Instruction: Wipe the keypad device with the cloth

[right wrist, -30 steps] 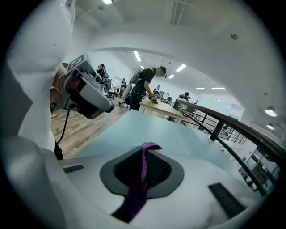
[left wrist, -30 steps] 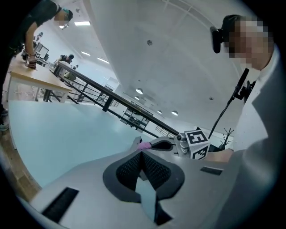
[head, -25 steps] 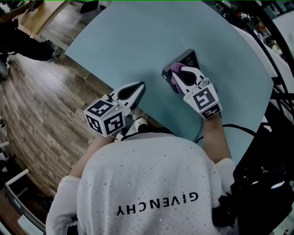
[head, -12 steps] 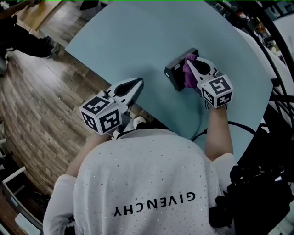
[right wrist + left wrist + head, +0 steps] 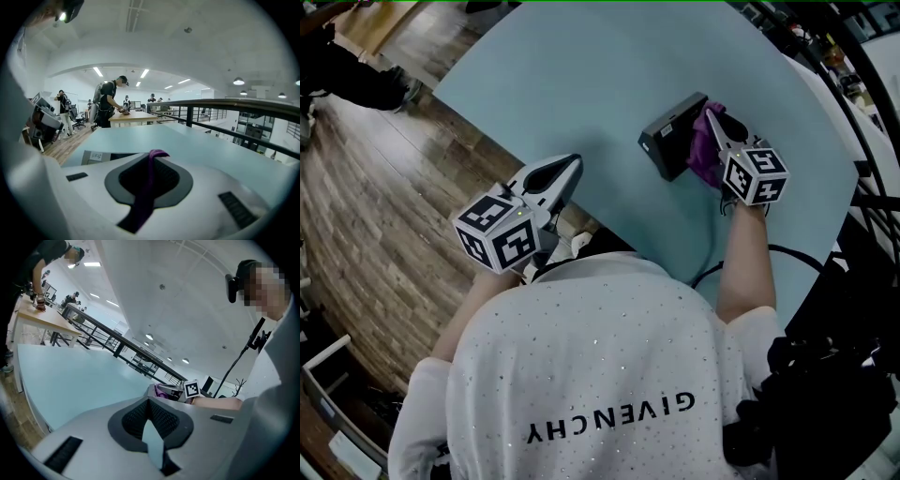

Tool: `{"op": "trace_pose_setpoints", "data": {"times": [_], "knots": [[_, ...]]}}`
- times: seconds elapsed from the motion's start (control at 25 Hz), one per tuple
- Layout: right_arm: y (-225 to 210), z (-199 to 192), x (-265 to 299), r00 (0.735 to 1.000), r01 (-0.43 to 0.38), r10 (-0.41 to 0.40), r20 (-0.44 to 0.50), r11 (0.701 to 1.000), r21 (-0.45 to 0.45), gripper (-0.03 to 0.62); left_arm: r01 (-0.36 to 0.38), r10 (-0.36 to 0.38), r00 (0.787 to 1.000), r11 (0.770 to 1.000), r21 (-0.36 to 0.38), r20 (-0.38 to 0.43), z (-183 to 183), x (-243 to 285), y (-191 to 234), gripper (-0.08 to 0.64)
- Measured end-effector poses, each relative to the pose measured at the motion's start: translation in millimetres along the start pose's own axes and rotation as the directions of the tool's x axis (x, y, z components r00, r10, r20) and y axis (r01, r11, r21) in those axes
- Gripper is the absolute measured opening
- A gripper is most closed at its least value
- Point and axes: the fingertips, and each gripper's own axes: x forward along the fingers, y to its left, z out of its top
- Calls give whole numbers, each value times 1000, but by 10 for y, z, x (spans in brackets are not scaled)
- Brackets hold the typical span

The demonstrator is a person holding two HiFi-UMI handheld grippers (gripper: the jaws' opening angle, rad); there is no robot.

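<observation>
The dark keypad device (image 5: 672,135) lies on the pale blue table (image 5: 581,75), right of centre. A purple cloth (image 5: 704,152) is draped over its right side, and my right gripper (image 5: 713,119) is shut on that cloth, pressing it against the device. In the right gripper view the cloth (image 5: 143,197) runs as a strip between the jaws, with the device (image 5: 99,157) just ahead at the left. My left gripper (image 5: 573,165) hovers shut and empty at the table's near edge, well left of the device. Its own view shows the device (image 5: 159,393) far off.
A black cable (image 5: 769,253) loops off the table's near right edge beside my right forearm. Wooden floor (image 5: 384,216) lies beyond the table's left edge. Dark equipment (image 5: 834,375) crowds the right side. People stand at a desk (image 5: 133,116) far behind.
My right gripper has slid the cloth across the device toward its right, far side. The left gripper has drifted slightly left and back.
</observation>
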Motion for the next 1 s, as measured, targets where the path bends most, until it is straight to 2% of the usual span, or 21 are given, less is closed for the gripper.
{"op": "trace_pose_setpoints", "data": {"times": [0.24,0.32,0.36,0.4,0.48,0.6,0.72,0.8,1.0], "knots": [[-138,-76,-40,999,41,-44,25,991,127,25,-16,17,1000,1000,-6,9,-30,-61,24,0],[-124,-50,-51,998,50,-55,42,991,121,25,-20,20,1000,1000,-10,13,-27,-65,34,0],[-54,2,-65,998,39,-44,52,995,90,25,-20,20,1000,1000,-9,13,-27,-62,32,0],[84,79,-85,998,4,-7,65,999,49,25,-19,19,1000,1000,-7,14,-27,-58,29,0],[534,226,-135,987,-134,136,82,991,-28,25,-22,22,1000,1000,-7,17,-24,-56,28,0],[1199,190,-218,939,-340,343,20,936,-95,25,-20,21,1000,1000,-17,21,-39,-50,1,0],[1511,25,-239,904,-427,423,-59,895,-127,25,-19,19,1000,1000,-17,17,-58,-47,-14,0],[1515,-51,-227,907,-421,412,-86,896,-142,25,-18,18,1000,1000,-24,20,-67,-45,-25,0],[1283,-120,-211,940,-338,325,-105,930,-148,25,-15,16,1000,1000,-19,26,-88,-22,-82,0]]}}
